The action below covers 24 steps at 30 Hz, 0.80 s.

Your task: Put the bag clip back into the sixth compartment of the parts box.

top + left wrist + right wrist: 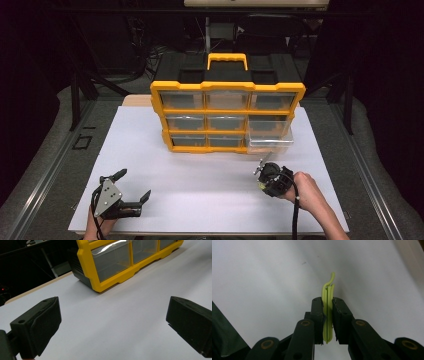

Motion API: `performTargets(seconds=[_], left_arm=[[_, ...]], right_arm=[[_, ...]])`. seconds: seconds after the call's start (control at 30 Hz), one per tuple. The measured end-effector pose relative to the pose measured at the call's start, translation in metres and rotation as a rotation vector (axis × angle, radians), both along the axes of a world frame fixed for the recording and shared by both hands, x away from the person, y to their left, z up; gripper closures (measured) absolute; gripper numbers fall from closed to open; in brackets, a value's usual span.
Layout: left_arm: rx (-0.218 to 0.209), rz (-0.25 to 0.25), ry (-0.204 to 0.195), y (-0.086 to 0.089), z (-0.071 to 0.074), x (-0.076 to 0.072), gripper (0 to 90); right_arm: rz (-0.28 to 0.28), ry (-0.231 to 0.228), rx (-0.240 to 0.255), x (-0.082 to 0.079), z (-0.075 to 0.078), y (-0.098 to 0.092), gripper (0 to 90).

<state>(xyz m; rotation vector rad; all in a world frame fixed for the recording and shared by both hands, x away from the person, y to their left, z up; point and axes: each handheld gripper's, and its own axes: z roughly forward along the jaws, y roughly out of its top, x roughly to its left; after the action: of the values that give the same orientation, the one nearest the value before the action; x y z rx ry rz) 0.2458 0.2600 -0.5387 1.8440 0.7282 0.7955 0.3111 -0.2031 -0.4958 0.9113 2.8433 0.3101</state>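
Right gripper [327, 322] is clamped on a thin yellow-green clip [328, 307] – tip protruding beyond the fingers. Keep the squeeze square while carrying toward the pulled-out drawer [270, 136]. Left gripper [112, 325]: jaws wide, empty.

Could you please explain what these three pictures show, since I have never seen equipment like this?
There is no robot here: a person holds a two-jaw gripper in each hand. The high view looks down on a white table from above. On it stands a yellow and black drawer organizer with clear drawers; the lower right drawer is pulled out. The other two pictures come from cameras riding on each gripper. The left gripper rests open over the bare table. The right gripper is shut on a thin yellow-green plastic clip.
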Motion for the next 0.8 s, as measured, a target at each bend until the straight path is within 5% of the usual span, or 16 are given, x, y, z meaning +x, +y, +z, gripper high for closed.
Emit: performTargets(seconds=[0.13,0.17,0.2,0.27,0.47,0.5,0.8], left_arm=[[0.001,0.000,0.000,0.000,0.000,0.000,0.0],[0.001,0.000,0.000,0.000,0.000,0.000,0.0],[0.002,-0.001,0.001,0.000,0.000,0.000,0.0],[0.002,0.000,0.001,0.000,0.000,0.000,0.0],[0.001,-0.001,0.000,0.000,0.000,0.000,0.0],[0.000,-0.001,0.000,0.000,0.000,0.000,0.0],[-0.001,0.003,0.000,0.000,0.000,0.000,0.0]], right_arm=[[-0.022,0.005,-0.036,0.001,0.002,-0.010,80.0],[-0.023,0.029,0.010,0.002,0.001,-0.013,80.0],[-0.035,0.011,-0.039,0.001,0.003,-0.014,80.0],[-0.032,0.023,-0.050,0.001,0.005,-0.016,80.0],[-0.065,0.011,-0.048,0.001,0.008,-0.029,80.0],[-0.075,0.022,-0.014,0.002,0.007,-0.032,80.0],[-0.119,0.026,-0.038,0.005,0.009,-0.051,80.0]])
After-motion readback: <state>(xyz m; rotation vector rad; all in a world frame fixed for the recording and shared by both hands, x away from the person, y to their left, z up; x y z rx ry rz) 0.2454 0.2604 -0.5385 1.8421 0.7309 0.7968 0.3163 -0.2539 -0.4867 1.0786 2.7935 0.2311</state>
